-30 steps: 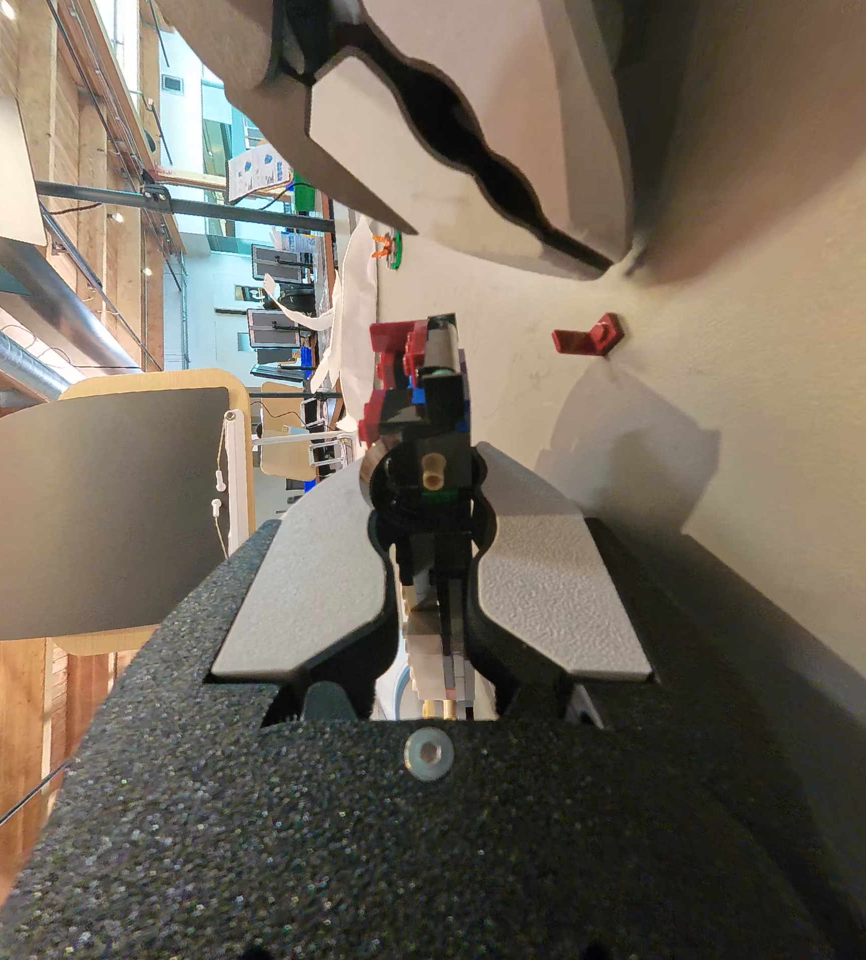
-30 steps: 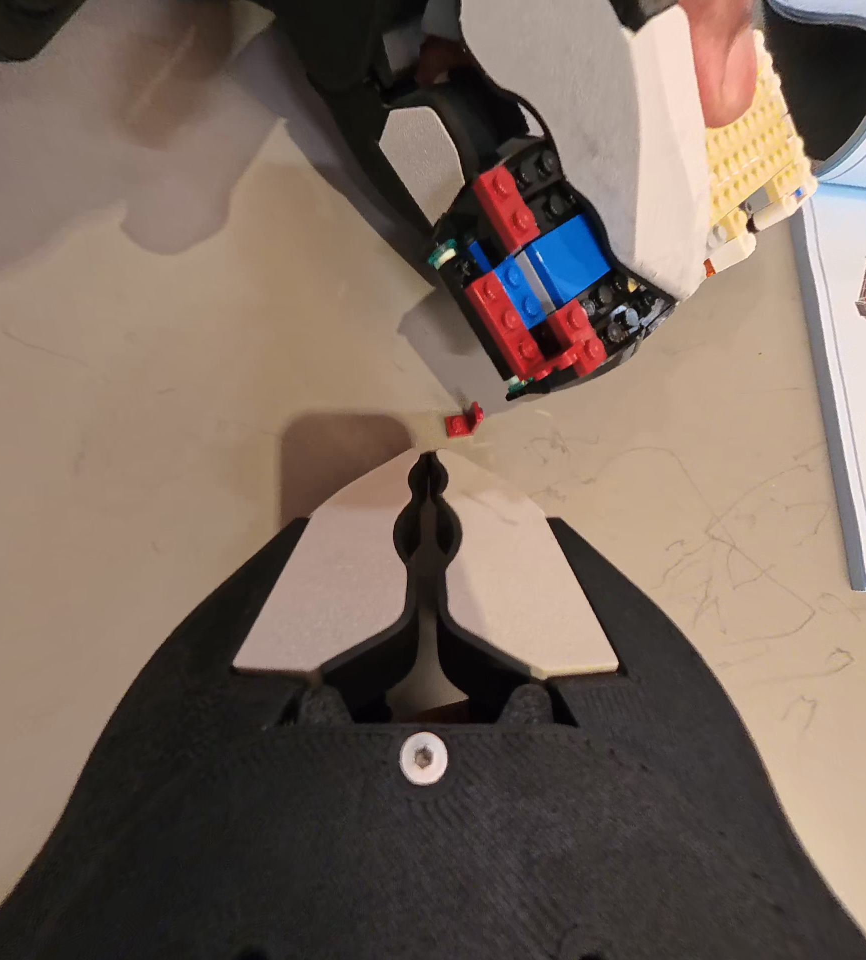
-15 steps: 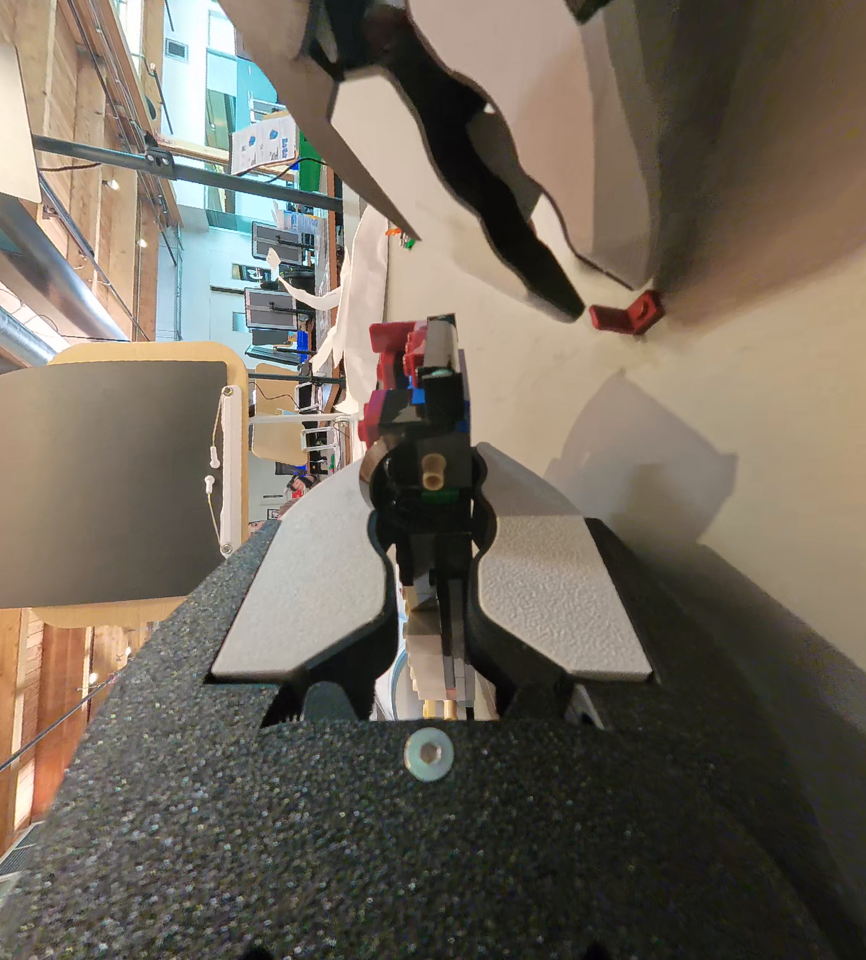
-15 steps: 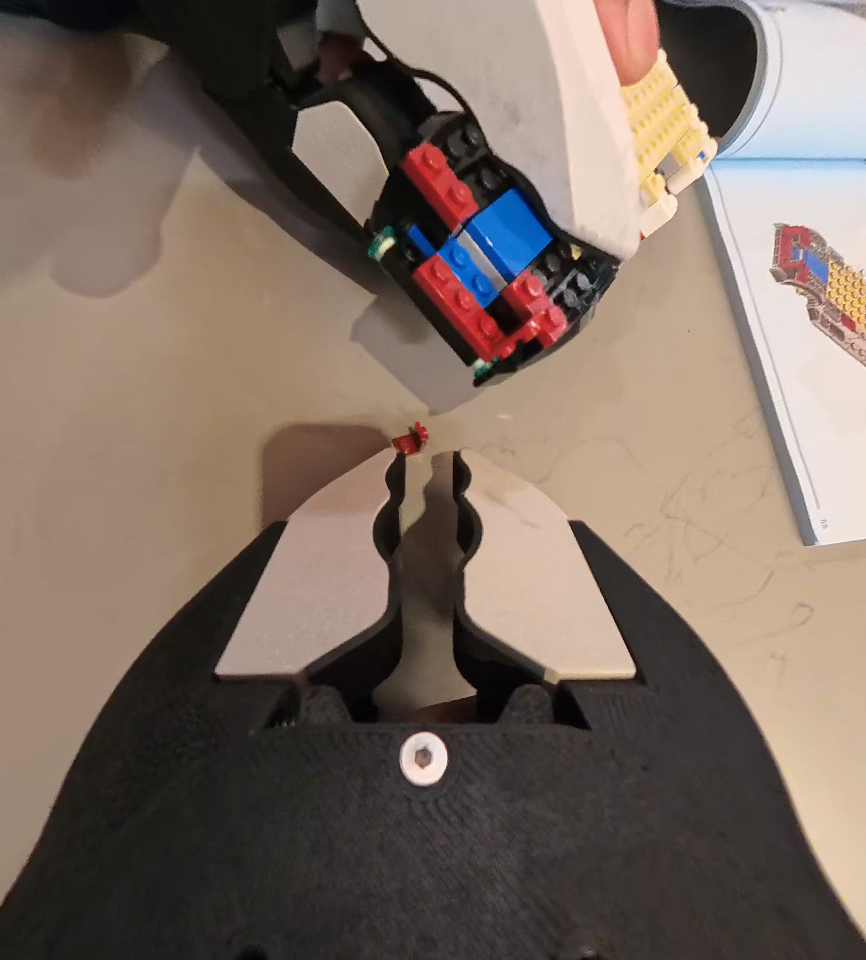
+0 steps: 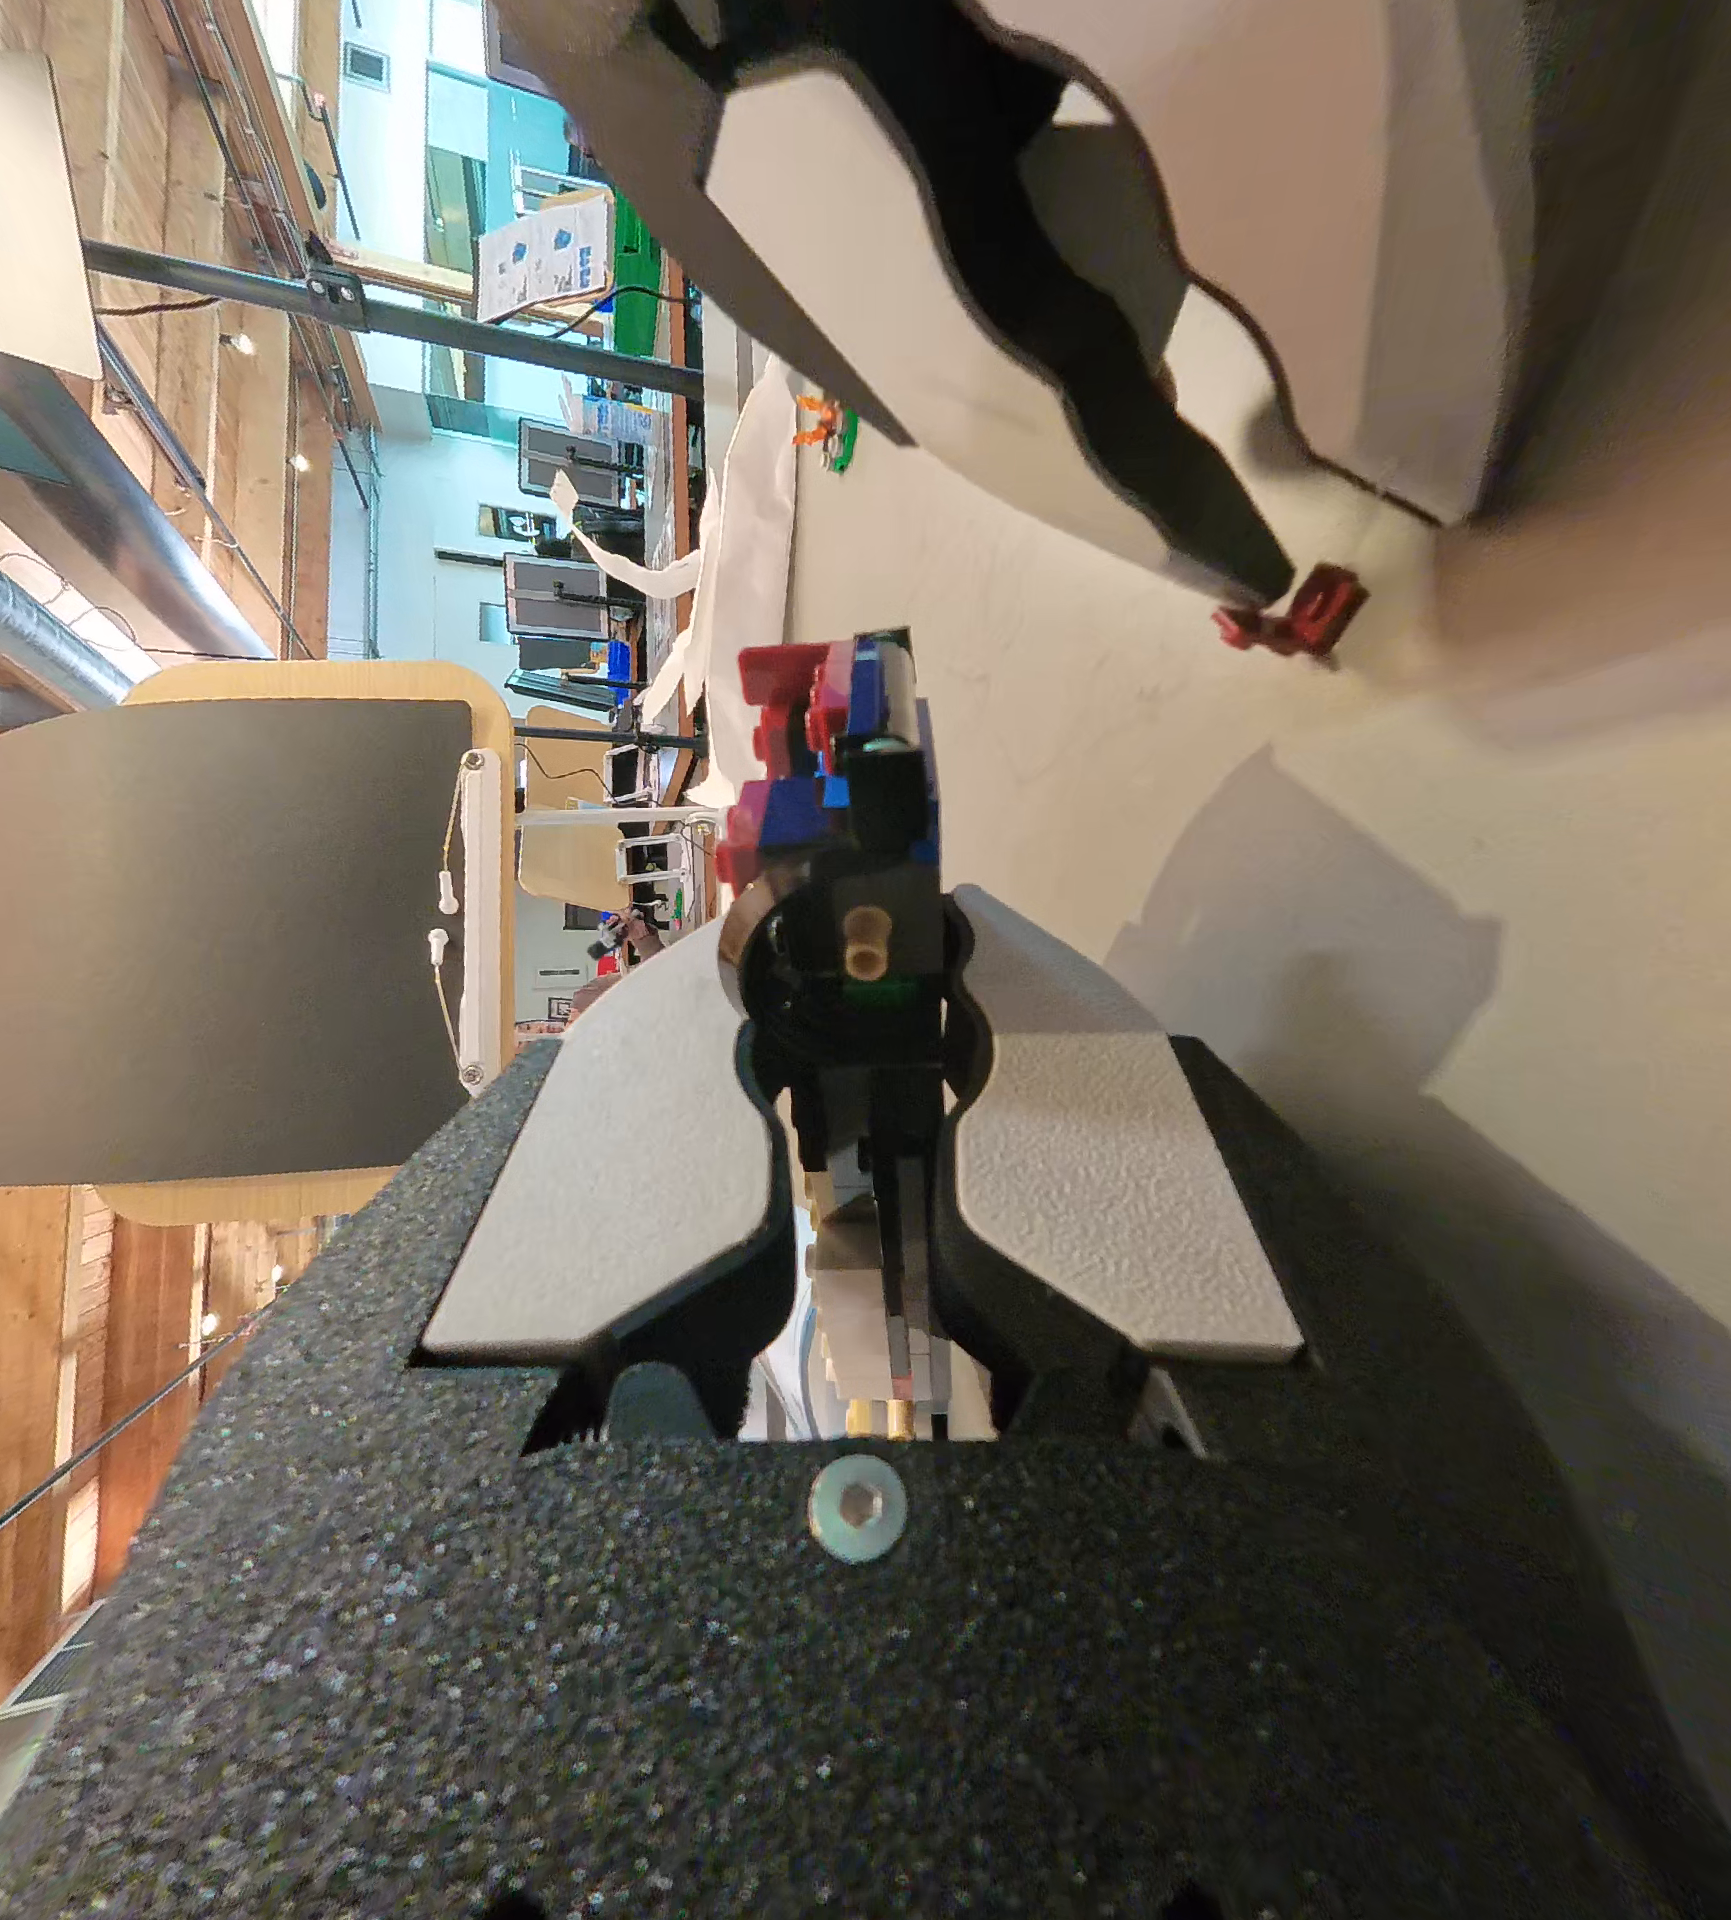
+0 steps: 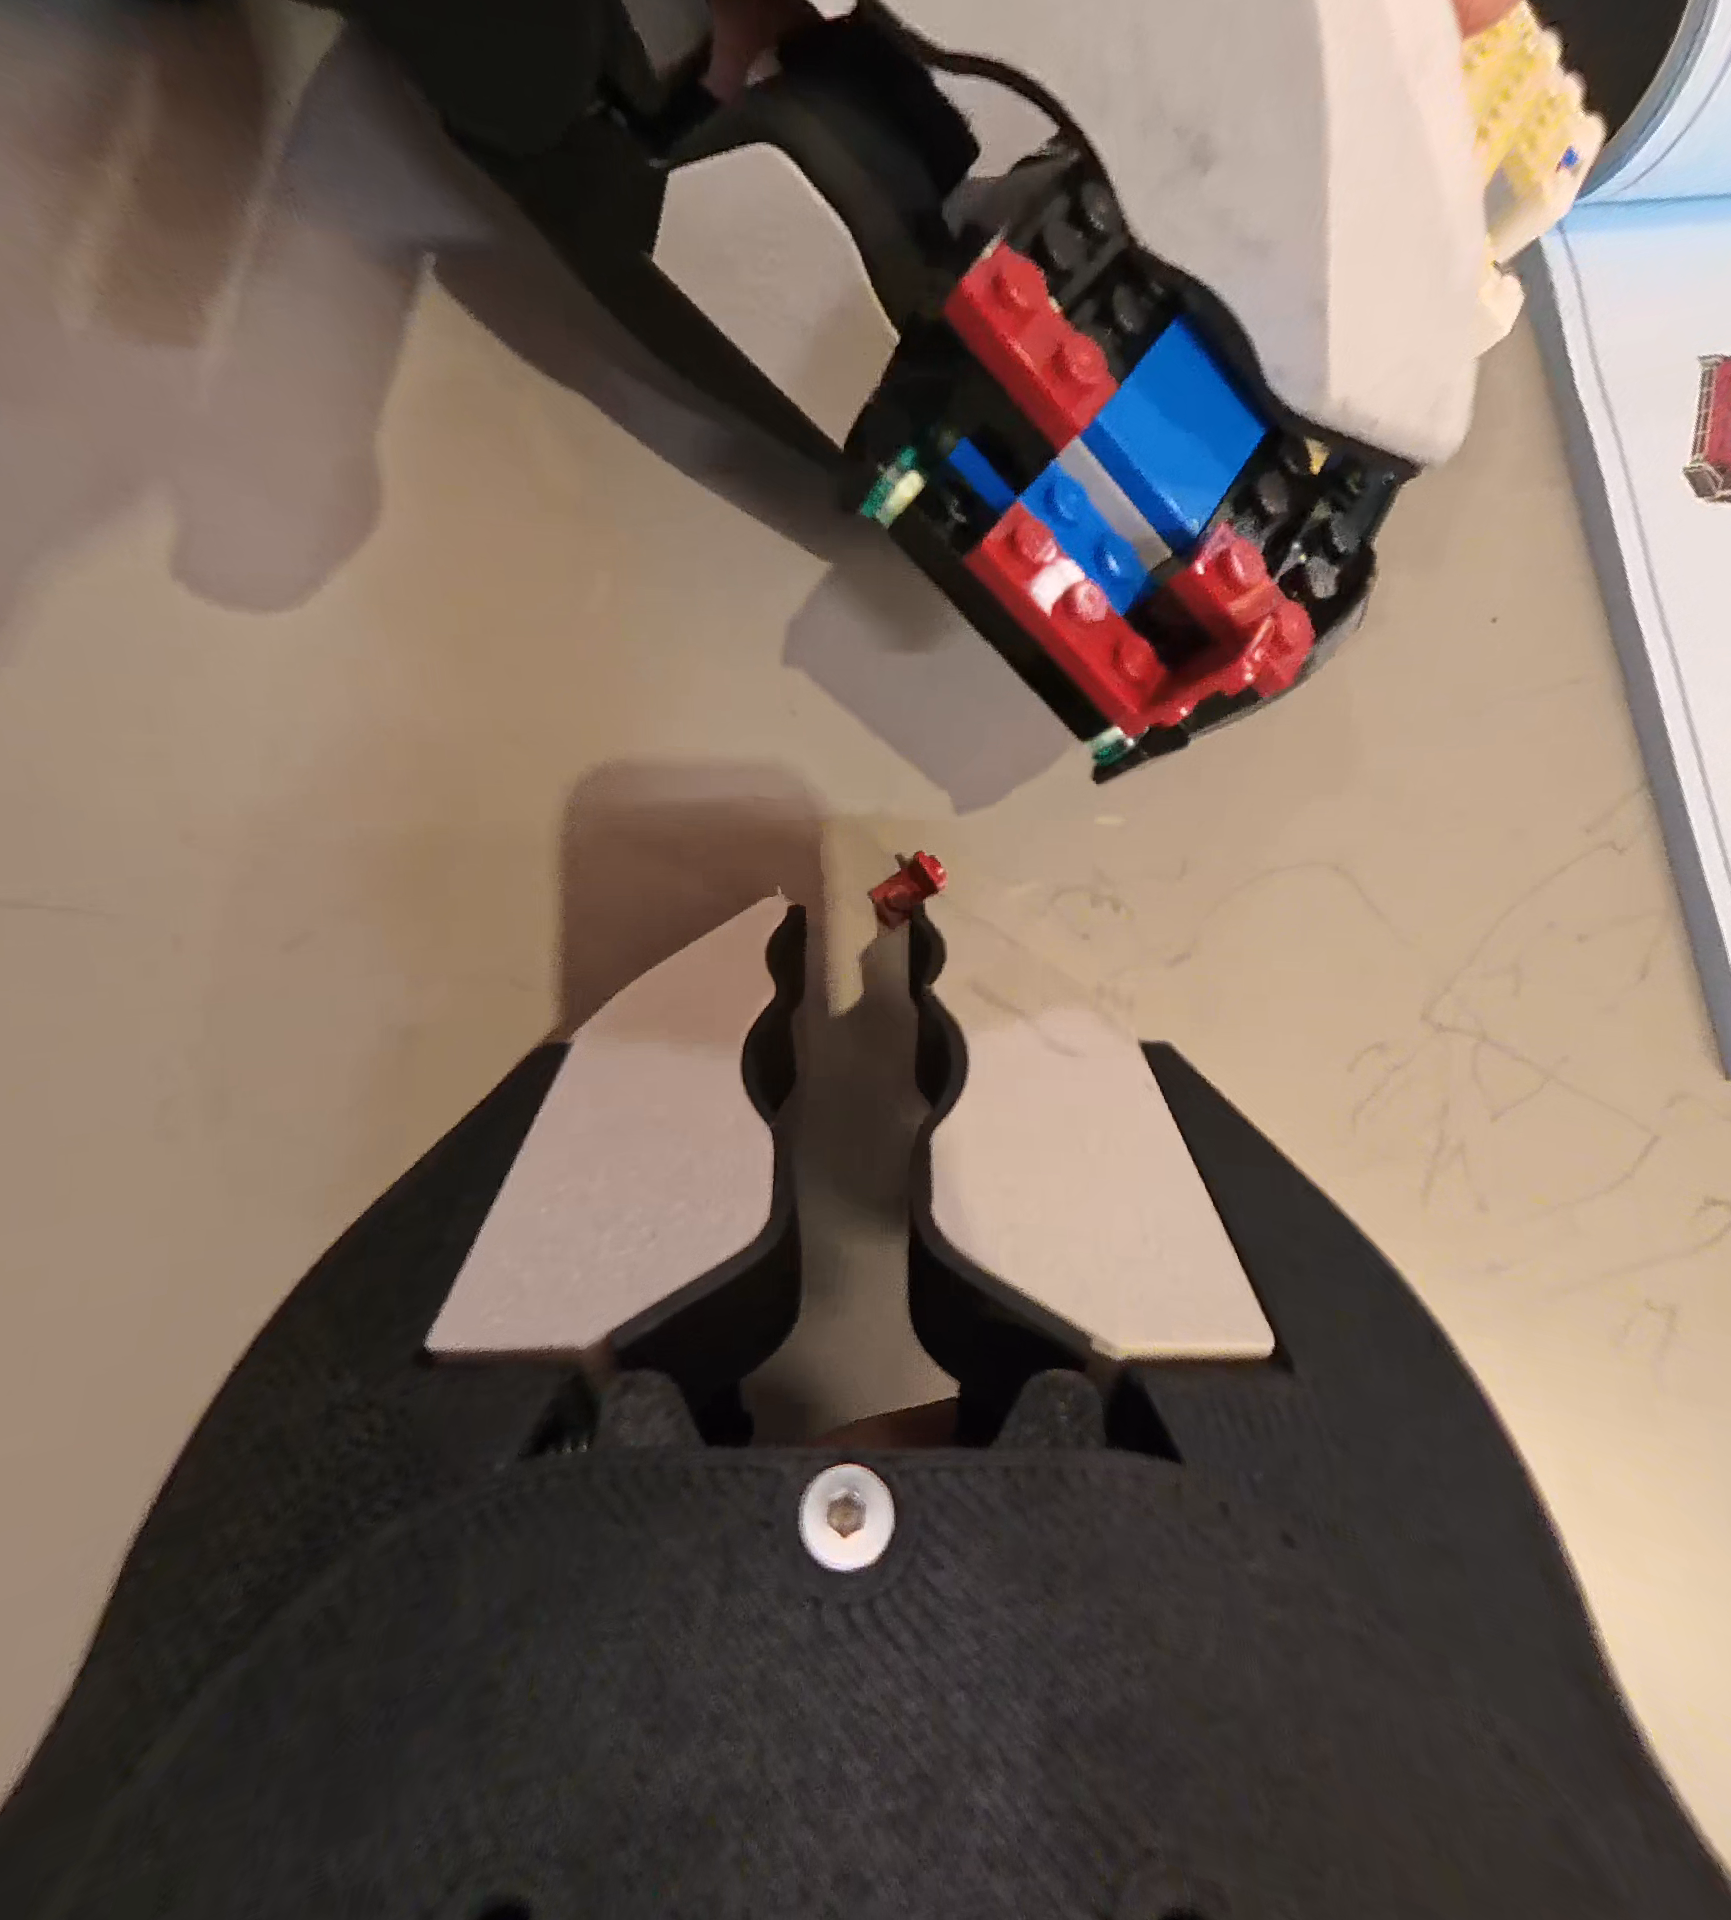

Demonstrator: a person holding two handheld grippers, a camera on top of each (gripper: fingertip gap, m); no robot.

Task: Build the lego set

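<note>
My left gripper is shut on a brick model of black, red and blue parts, held sideways just above the beige table. In the right wrist view the model sticks out of the left gripper's grey fingers, and its pale yellow part shows behind them. My right gripper is open, tips down at the table. A small dark red piece lies on the table at the tip of its right finger, not clamped. That piece also shows in the left wrist view, against a dark fingertip.
An open instruction booklet lies on the table at the right. The table top is scratched. A white paper and a small orange and green item lie far down the table. A black panel stands beyond the table edge. My right fingertips sit around 9 cm from my left ones.
My right gripper went from shut to open and moved up to the small red piece, which now sits at its right fingertip instead of its left. The left gripper keeps hold of the model.
</note>
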